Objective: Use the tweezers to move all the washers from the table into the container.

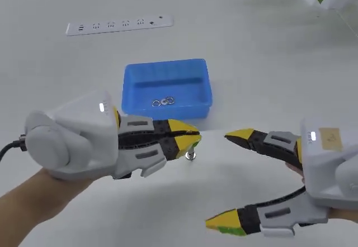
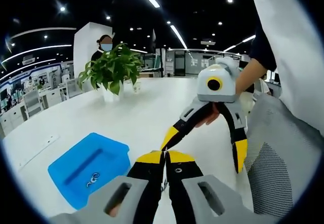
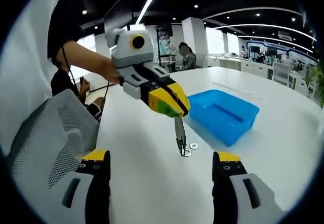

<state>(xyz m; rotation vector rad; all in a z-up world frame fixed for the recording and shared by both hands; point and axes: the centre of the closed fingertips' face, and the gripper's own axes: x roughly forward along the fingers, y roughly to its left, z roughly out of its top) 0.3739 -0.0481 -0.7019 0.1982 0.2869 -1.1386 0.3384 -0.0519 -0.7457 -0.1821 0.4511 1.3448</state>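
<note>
**Worktop** point(image 1: 251, 51): one, white and smooth.

**Shallow rectangular blue plastic container** point(image 1: 168, 71): one. It stands on the worktop beyond both tongs.

**Small silver metal washers, in the container** point(image 1: 163, 101): one cluster on the floor near the front wall. At least two show, and the exact number cannot be read.

**Small silver metal washers, on the worktop** point(image 3: 194, 146): two. They lie just beside each other, in front of the container.

**Slim silver metal tweezers** point(image 3: 179, 133): one pair, pointing down. The tips are at the worktop against the nearer of the two loose washers. Whether the tips pinch it cannot be told.

**Left tongs** point(image 1: 194, 136): one, black with yellow tips. The jaws are closed together on the upper end of the tweezers.

**Right tongs** point(image 1: 217, 179): one, same colours. The jaws are spread wide and hold nothing, and they are near the tweezers on their right.

**Long white power strip** point(image 1: 119, 25): one, lying well beyond the container.

**Green leafy potted plant** point(image 2: 111, 69): one, on the far worktop.
</note>
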